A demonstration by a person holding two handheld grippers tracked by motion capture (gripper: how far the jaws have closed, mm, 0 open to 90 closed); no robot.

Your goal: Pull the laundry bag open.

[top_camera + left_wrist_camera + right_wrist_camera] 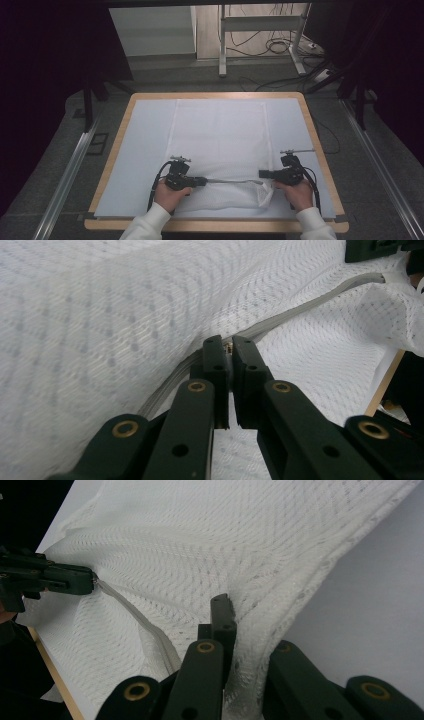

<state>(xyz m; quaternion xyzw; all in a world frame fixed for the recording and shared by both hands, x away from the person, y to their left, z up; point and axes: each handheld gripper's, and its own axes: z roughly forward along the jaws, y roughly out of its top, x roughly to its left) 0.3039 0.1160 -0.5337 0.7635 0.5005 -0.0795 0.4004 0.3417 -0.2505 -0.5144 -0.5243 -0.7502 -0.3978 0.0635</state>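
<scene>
A wooden-edged table (320, 145) is carrying a pale sheet (145, 145), and a white mesh bag (220, 135) is lying flat on the middle of it, its long axis running away from the person. The near end of the bag is rising off the sheet, bunched and folded near its right corner.

Along that near end a grey zipper (230, 181) is stretching left to right, and this line looks like what any coming move turns on: it is lying between the two tools, each one gripping an end, so a pull along it would probably open or shut the bag.

The left gripper (197, 182) is sitting at the zipper's left end. In the left gripper view its jaws are standing nearly together, a small brass-coloured piece, likely the zipper pull (229, 346), pinched at the tips, with the zipper band (300, 307) running off toward the other tool.

The right gripper (265, 174) is holding the bag's right corner. In the right gripper view one jaw is lying over the mesh and the other is hidden beneath it, so it is clamped on the fabric beside the zipper's end.

Neither hand is nearer; each is already at its own end.
</scene>
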